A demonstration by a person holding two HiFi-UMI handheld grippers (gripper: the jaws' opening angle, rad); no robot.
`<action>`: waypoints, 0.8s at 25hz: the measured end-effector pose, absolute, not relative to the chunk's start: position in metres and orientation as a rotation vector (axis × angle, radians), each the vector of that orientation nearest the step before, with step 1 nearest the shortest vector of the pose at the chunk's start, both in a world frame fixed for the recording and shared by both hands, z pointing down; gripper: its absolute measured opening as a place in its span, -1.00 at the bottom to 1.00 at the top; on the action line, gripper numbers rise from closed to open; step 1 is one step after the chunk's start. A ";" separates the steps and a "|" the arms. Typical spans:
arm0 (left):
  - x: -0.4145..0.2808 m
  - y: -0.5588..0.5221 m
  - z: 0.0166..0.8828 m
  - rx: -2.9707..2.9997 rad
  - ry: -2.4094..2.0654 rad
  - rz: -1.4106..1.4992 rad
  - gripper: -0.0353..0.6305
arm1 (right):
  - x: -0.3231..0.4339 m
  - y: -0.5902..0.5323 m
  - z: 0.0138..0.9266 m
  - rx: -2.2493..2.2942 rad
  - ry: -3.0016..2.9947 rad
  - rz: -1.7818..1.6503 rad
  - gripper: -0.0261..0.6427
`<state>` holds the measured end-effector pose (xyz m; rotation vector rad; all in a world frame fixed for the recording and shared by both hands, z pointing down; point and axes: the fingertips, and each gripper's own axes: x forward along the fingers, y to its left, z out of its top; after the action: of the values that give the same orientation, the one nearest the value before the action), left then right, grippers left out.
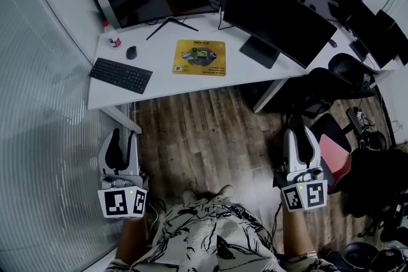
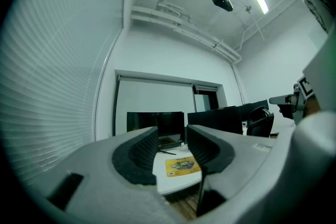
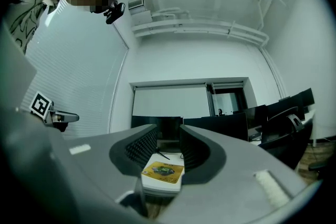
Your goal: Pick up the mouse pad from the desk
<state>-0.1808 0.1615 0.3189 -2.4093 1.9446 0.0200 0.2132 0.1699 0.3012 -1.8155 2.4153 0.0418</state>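
A yellow mouse pad [image 1: 199,57] lies flat on the white desk [image 1: 255,76], in front of two dark monitors. It also shows far off between the jaws in the left gripper view [image 2: 182,166] and the right gripper view [image 3: 163,170]. My left gripper [image 1: 120,145] hangs over the wooden floor, well short of the desk, jaws a little apart with nothing between them. My right gripper [image 1: 299,143] is held the same way at the right, partly open and empty. Both point level toward the desk.
A black keyboard [image 1: 120,75] and a mouse [image 1: 131,52] lie at the desk's left end, with a small red-capped item [image 1: 114,41] behind. Two monitors [image 1: 274,14] stand at the back. Black chairs [image 1: 344,70] and a red seat [image 1: 336,159] crowd the right. A blind-covered wall runs along the left.
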 end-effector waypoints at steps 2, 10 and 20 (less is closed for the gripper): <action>-0.183 0.162 0.319 -2.397 1.960 0.017 -0.25 | 0.210 0.170 0.300 -1.798 2.428 0.044 -0.41; -0.191 0.158 0.322 -2.383 1.997 0.015 0.20 | 0.206 0.168 0.301 -1.807 2.432 0.042 0.10; -0.202 0.156 0.323 -2.383 2.012 -0.014 0.61 | 0.188 0.167 0.303 -1.811 2.467 0.034 0.47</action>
<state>-0.2022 0.1561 0.3227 -2.3825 2.0117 -0.0138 0.1878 0.1666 0.3033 -1.8110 2.4665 0.0337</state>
